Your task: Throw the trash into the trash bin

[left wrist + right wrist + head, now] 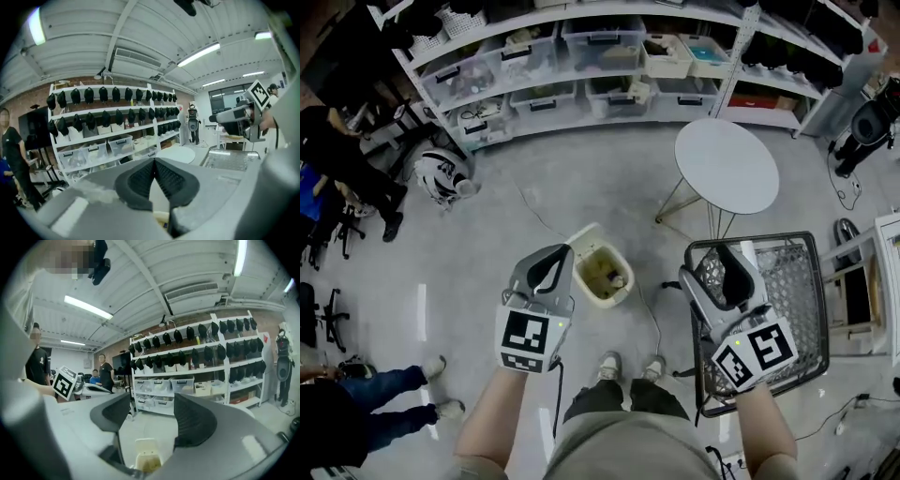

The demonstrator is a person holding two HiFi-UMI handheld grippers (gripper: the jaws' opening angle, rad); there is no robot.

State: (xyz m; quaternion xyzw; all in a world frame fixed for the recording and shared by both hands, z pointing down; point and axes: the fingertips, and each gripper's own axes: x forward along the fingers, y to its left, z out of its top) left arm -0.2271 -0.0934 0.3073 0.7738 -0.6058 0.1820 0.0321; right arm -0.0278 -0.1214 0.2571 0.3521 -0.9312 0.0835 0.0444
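Shelving (581,56) loaded with clear storage boxes spans the top of the head view. At lower right stands a wire cart (797,319), and above it, upper right of centre, a round white table (727,166). Near the middle of the frame, on the grey floor (581,178), sits the trash bin (602,277) with its lid raised. Pale yellowish trash (614,279) lies inside it (what kind cannot be made out). The left gripper (549,269) shows just left of the bin in the picture. The right gripper (733,267) is over the cart's left side, so the bin lies between the two. In the left gripper view the ribbed pads (140,178) meet at their tips, with nothing caught between them. In the right gripper view the jaws stand well apart and empty. The bin shows through the gap at the bottom centre of that frame, well clear of both pads.
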